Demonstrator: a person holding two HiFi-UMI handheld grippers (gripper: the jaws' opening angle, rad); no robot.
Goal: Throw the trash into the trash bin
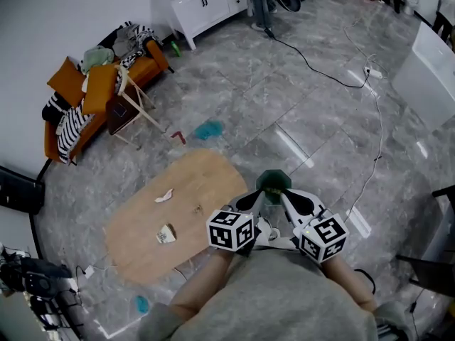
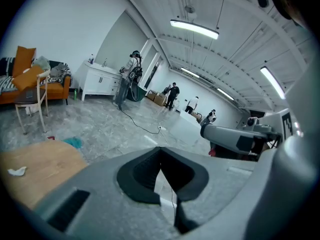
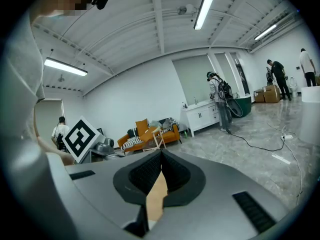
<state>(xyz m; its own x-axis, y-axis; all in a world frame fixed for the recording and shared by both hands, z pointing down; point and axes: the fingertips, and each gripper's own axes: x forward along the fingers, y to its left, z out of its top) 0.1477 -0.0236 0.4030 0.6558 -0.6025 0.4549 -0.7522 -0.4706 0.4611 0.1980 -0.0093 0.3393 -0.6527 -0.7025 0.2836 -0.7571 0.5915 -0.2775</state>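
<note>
Head view: green bin [image 1: 273,181], contents unclear; paper scraps [image 1: 166,234] on table [image 1: 206,176].

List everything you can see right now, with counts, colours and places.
table: one, light wood, mid-floor
paper scraps: two, whitish, on the table
teal scraps: two, teal, floor off both table ends
sofa: one, orange, left wall
folding chair: one, pale wood, beside sofa
cabinet: one, white, far wall
cable: one, black, far floor
green thing: one, dark, beyond both tongs' tips
left tongs: one, grey, shut, empty
right tongs: one, grey, shut, empty
</note>
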